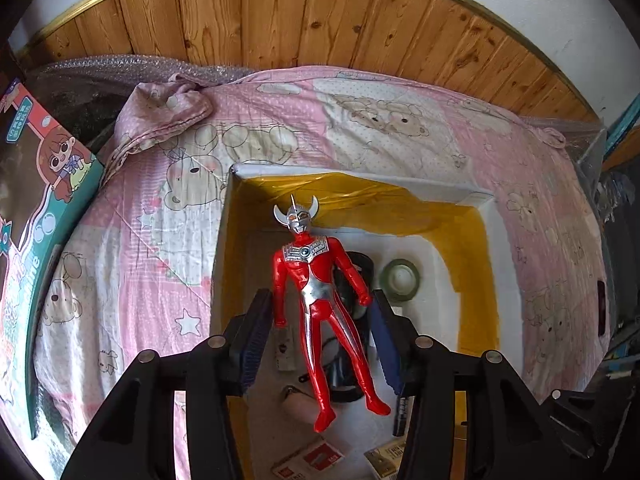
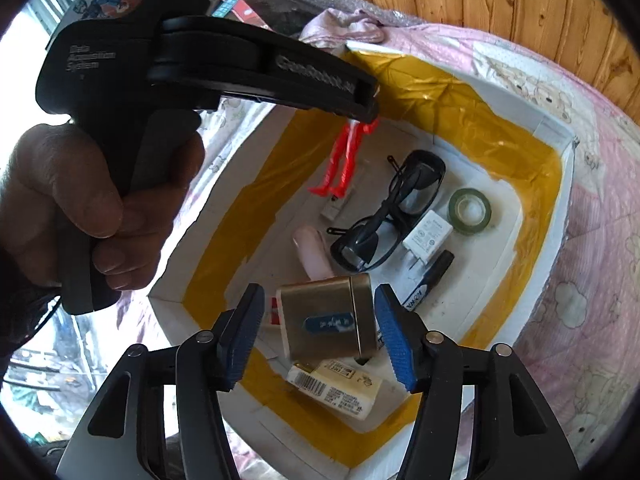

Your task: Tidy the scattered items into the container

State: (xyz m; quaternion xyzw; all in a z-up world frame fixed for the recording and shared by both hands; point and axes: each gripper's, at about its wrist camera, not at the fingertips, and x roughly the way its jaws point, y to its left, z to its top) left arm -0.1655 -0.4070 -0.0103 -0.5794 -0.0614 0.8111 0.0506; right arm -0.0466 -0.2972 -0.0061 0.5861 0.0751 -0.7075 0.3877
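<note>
Your left claw (image 1: 323, 322) is spread, its pads either side of the red figure (image 1: 320, 300) without clearly pinching it, above the white box (image 1: 494, 240) on the bed. Your right claw (image 2: 318, 332) is spread around the metal tin (image 2: 326, 322), over the box.

A hand (image 2: 80, 200) gripped the left gripper's (image 1: 322, 320) handle — its jaws spread wide; the right gripper (image 2: 320, 320) likewise hung open.

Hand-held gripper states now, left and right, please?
Left hand-held gripper: open, red figure between its fingers.
Right hand-held gripper: open, metal tin between its fingers.
</note>
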